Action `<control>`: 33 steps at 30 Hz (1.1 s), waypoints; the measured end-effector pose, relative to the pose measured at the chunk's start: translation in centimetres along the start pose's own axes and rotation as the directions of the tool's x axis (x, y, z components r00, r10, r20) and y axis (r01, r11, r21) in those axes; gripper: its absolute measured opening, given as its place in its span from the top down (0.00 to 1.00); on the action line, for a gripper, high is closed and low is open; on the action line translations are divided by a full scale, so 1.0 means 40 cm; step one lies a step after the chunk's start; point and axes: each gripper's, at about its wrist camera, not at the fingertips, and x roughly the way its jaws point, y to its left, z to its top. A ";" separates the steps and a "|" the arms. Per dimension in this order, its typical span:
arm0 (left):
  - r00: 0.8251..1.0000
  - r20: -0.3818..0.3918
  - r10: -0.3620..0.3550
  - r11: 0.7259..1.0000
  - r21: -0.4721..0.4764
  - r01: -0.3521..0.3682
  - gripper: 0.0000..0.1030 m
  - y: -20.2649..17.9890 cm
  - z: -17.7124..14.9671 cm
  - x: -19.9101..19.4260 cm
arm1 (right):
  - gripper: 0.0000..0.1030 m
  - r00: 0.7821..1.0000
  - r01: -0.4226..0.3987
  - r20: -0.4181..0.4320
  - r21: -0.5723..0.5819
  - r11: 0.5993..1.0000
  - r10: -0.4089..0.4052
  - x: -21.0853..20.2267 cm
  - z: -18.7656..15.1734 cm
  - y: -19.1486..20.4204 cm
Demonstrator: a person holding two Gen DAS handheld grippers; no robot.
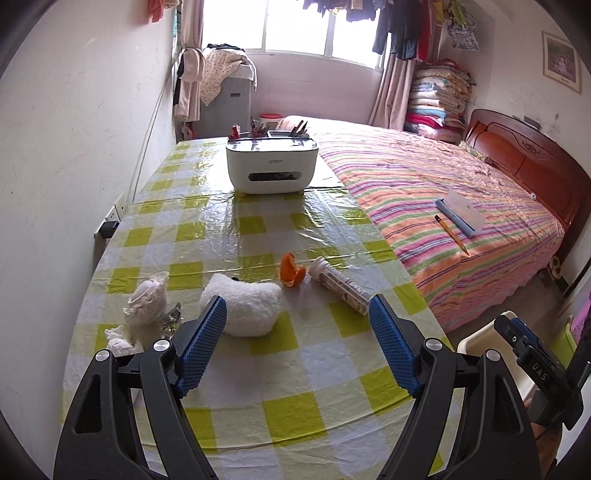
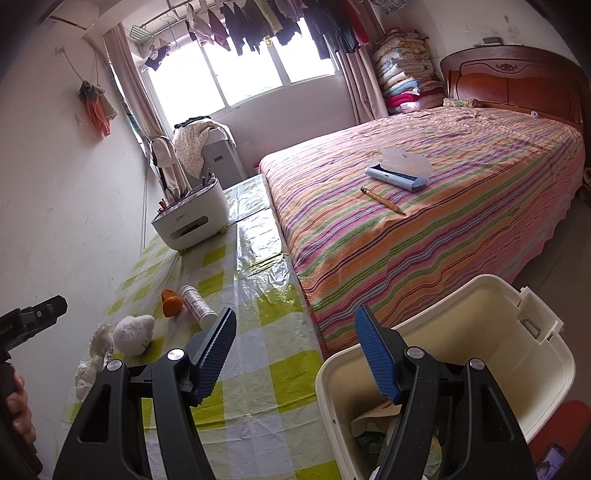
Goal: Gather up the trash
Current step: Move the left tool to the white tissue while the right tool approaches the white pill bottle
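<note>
The striped pink-and-orange bed [image 2: 424,206] pressed against the right edge of the green-and-white checked counter [image 1: 280,373], with bare cloth nearest the camera. The cream plastic bin [image 2: 517,354] sat beside the counter's near corner, under the spread, empty right claw [image 2: 295,325]. The left claw [image 1: 297,306], also spread and empty, hovered just short of the white fluffy wad [image 1: 245,306]. The printed white tube [image 1: 340,284] lay flat, long axis diagonal, cap end pointing away, beside the orange peel [image 1: 291,273]; crumpled white tissues [image 1: 146,301] lay leftward.

Home bedroom, striped bed [image 2: 424,206], hanging laundry [image 2: 266,22]
</note>
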 end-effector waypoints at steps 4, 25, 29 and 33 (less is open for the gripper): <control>1.000 -0.005 0.026 0.997 -0.076 -0.026 0.24 0.086 0.009 -0.002 | 0.37 0.999 -0.030 -0.039 -0.030 0.999 0.029 0.031 -0.008 0.042; 0.975 -0.206 0.083 0.926 -0.345 -0.151 0.24 0.434 -0.052 0.066 | 0.37 0.975 -0.164 -0.192 -0.281 0.946 0.112 0.192 -0.024 0.334; 0.961 -0.260 0.098 0.924 -0.335 -0.185 0.24 0.471 -0.068 0.085 | 0.37 0.968 -0.190 -0.220 -0.340 0.921 0.118 0.223 -0.027 0.385; 0.944 -0.315 0.100 0.921 -0.329 -0.207 0.24 0.503 -0.094 0.100 | 0.37 0.959 -0.212 -0.257 -0.363 0.907 0.122 0.260 -0.028 0.412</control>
